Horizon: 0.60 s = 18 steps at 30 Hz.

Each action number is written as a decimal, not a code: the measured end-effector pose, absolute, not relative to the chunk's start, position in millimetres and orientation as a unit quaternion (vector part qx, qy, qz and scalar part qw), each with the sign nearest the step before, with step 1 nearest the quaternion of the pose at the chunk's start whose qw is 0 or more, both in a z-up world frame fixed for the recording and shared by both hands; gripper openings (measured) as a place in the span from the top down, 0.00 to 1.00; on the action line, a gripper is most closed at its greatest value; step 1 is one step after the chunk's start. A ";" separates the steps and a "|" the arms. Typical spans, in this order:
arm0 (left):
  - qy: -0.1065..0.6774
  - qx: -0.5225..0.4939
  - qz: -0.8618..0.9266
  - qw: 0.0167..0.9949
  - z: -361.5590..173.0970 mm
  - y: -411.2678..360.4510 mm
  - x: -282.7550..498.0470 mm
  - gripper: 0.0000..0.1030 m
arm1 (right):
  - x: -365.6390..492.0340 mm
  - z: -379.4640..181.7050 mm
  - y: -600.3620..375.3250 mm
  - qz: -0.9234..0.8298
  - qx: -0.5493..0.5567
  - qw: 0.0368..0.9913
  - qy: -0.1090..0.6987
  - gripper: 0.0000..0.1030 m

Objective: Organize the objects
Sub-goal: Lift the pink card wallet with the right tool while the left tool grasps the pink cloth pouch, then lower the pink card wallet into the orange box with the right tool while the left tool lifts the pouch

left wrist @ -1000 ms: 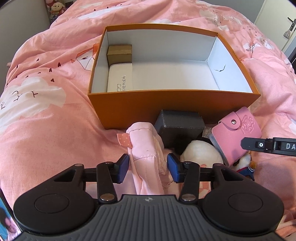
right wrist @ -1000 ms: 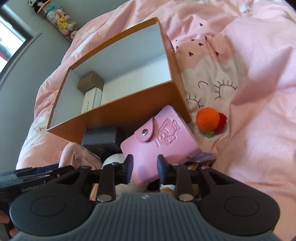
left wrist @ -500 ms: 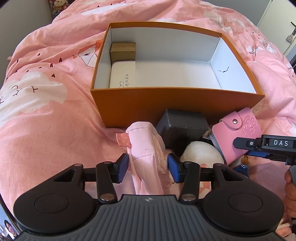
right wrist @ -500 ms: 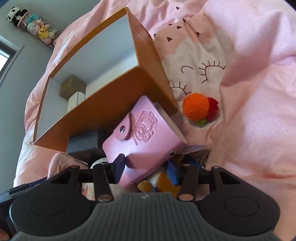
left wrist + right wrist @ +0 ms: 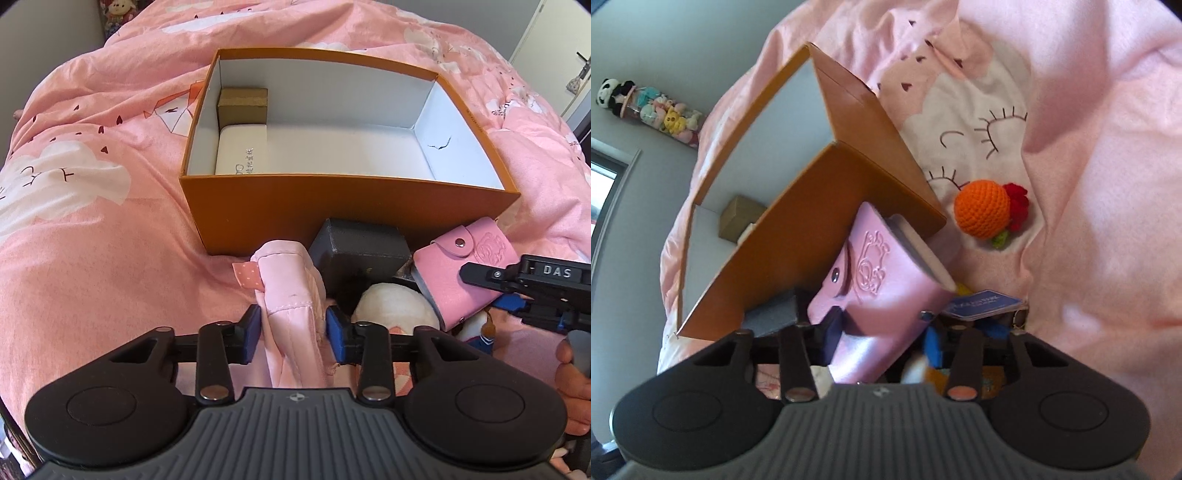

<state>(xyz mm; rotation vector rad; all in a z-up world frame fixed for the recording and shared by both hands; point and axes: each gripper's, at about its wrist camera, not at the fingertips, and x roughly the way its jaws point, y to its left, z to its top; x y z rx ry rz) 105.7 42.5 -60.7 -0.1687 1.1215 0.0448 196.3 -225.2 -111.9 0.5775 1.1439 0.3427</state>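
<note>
Two claws, both just closing. Left gripper (image 5: pixel 293 334) pinches the pink fabric pouch (image 5: pixel 291 295) between its blue pads, directly short of the orange box (image 5: pixel 332 214). Right gripper (image 5: pixel 882 334) clamps the pink card wallet (image 5: pixel 875 295), tilted against the box's near wall; crocheted orange ball (image 5: pixel 982 212) lies ahead-right on the bedspread (image 5: pixel 1089 184).

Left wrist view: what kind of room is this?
Most likely a bedroom. The orange box sits on a pink quilt printed with clouds and hearts, a row of plush toys lines the wall, and a door is behind.
</note>
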 end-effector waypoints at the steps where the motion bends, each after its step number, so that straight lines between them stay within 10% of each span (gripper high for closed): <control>1: 0.529 -0.081 0.021 0.845 -59.9 42.9 104.3 0.65 | 194.0 -107.5 -225.0 0.165 0.262 0.792 0.525 0.64; 18: 0.423 -0.154 -0.036 0.892 9.2 49.4 83.5 0.74 | 178.2 0.3 -224.1 0.298 0.151 0.838 0.432 0.83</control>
